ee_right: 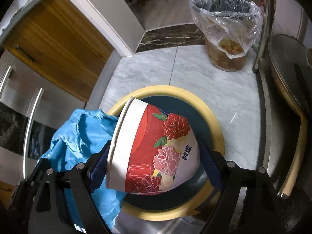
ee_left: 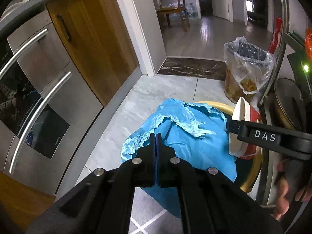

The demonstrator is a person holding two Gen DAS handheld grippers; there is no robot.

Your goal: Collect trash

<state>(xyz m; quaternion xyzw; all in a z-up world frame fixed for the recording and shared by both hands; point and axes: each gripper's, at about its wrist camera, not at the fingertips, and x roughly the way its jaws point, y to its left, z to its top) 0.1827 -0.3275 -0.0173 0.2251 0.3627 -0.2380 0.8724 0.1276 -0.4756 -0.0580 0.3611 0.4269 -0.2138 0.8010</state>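
Right hand-held gripper (ee_right: 154,161) grips floral paper bowl (ee_right: 156,152) above yellow-rimmed bin (ee_right: 212,113)

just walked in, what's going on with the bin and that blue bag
A person is collecting trash with tongs in each hand. The left tongs are shut on the blue bag draped over the yellow-rimmed bin. The right tongs hold a red floral paper bowl on its side above the bin.

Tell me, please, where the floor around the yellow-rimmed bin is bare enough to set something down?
Bare tiles lie between the yellow-rimmed bin and the clear-lined bin, and leftward to the wooden cabinet. It is crowded over the bin itself: blue bag, paper bowl, both grippers.
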